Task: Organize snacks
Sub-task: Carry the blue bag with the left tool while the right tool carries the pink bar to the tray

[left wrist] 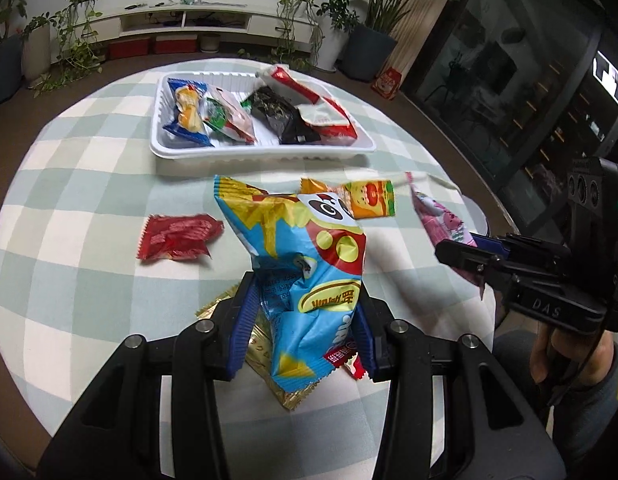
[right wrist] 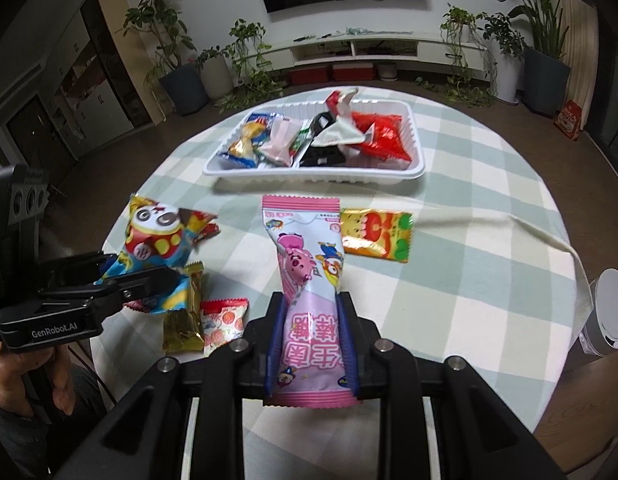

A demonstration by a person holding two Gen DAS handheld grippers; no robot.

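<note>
Left gripper [left wrist: 305, 312]: jaws clenched on blue snack bag [left wrist: 305, 264], pinched low so bag stands up ahead of pads, clear of gold packet [left wrist: 265, 356] beneath.
Right gripper [right wrist: 311, 340]: clamped on pink snack pack [right wrist: 309, 280], likewise mid-body.
White tray [left wrist: 265, 152]: beyond both jaws, part-filled; likely destination.
Red packet [left wrist: 177, 236], orange packet [right wrist: 377, 236]: loose on tablecloth [left wrist: 69, 200], awaiting pickup.

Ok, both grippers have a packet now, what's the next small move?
Probably carry both forward over the white tray and release. The left gripper is shut on the blue panda bag, the right gripper on the pink packet; the tray beyond already holds sorted snacks.
</note>
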